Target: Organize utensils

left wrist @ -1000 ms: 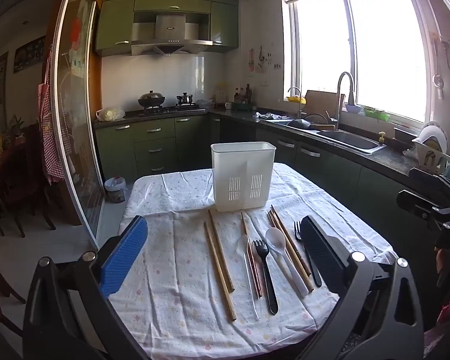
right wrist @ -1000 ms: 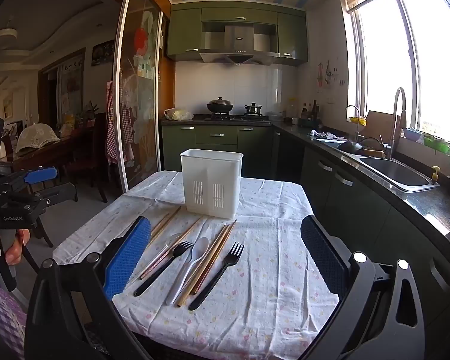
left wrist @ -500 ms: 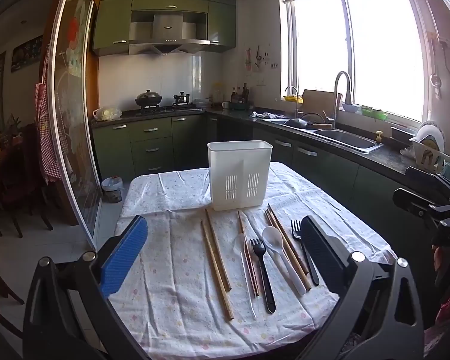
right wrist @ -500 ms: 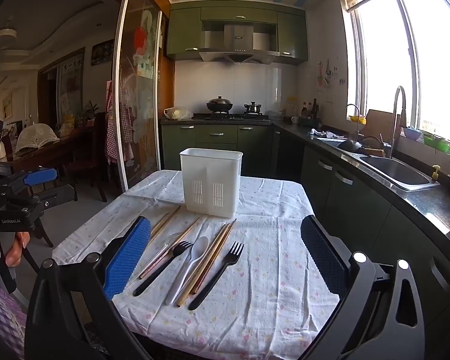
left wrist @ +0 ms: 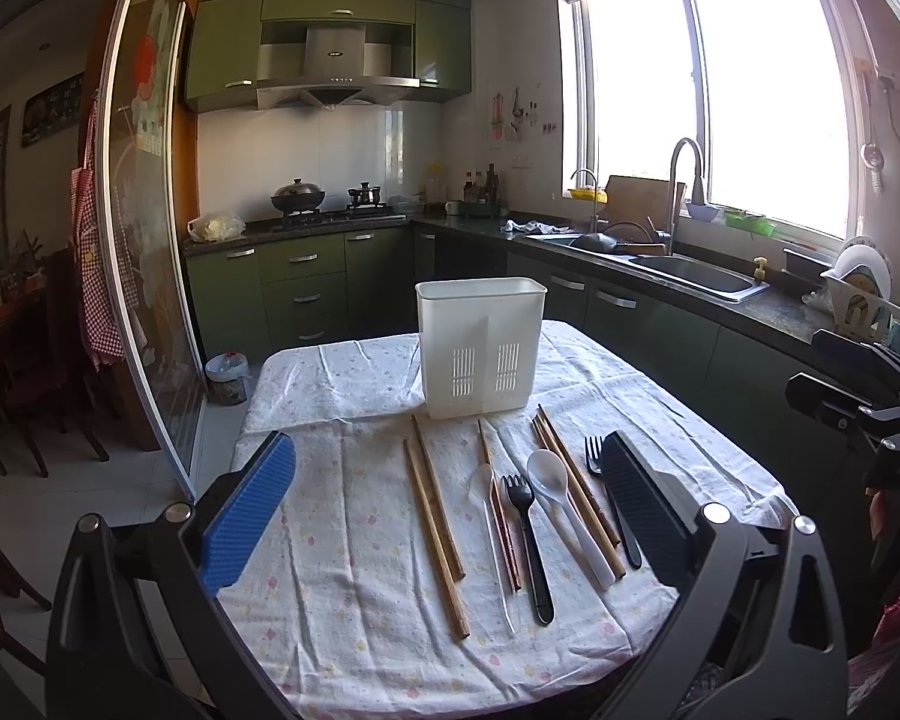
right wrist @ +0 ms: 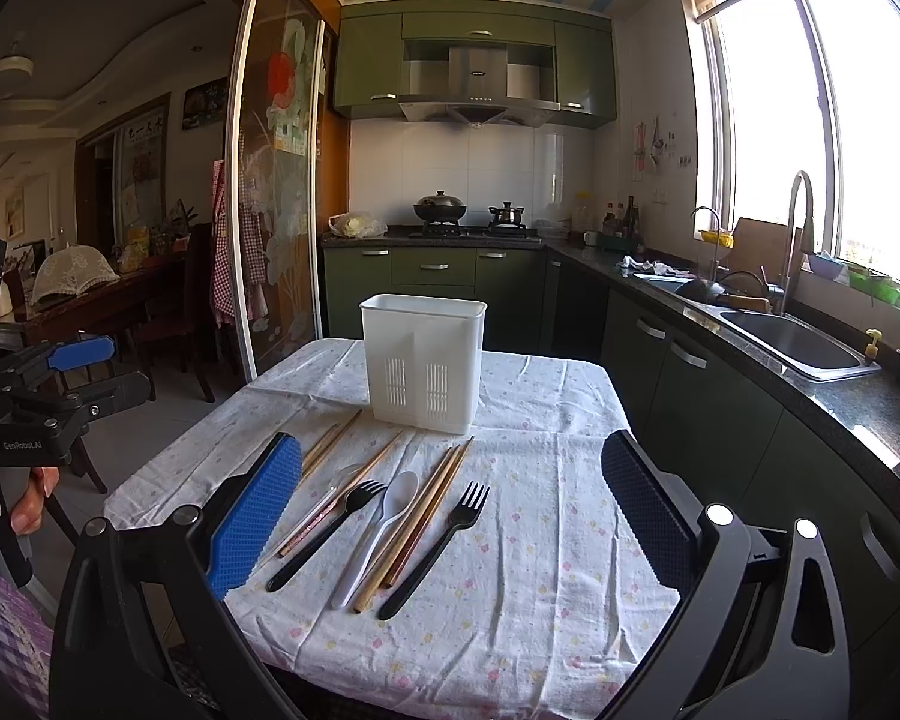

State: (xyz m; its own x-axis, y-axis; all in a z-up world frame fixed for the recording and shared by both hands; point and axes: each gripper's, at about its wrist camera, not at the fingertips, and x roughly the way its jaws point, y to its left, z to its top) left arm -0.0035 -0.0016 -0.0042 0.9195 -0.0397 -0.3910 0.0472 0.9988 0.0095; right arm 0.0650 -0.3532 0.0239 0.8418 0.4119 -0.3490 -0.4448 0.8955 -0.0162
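Note:
A white two-compartment utensil holder (left wrist: 480, 348) (right wrist: 423, 360) stands upright and empty-looking on the table. In front of it lie wooden chopsticks (left wrist: 435, 522) (right wrist: 420, 516), two black forks (left wrist: 528, 540) (right wrist: 438, 546), a white spoon (left wrist: 561, 504) (right wrist: 378, 534) and a clear spoon (left wrist: 489, 528). My left gripper (left wrist: 450, 516) is open and empty above the table's near edge. My right gripper (right wrist: 450, 510) is open and empty, also short of the utensils.
A floral white cloth (left wrist: 342, 528) (right wrist: 546, 528) covers the table. Green cabinets and a counter with a sink (right wrist: 792, 336) run along the right. A glass sliding door (left wrist: 144, 276) stands left. The other gripper shows at each view's edge (left wrist: 870, 414) (right wrist: 42, 414).
The left gripper's view has shifted slightly, so the holder and utensils sit a little further left in it. The right gripper has barely moved. Both stay open.

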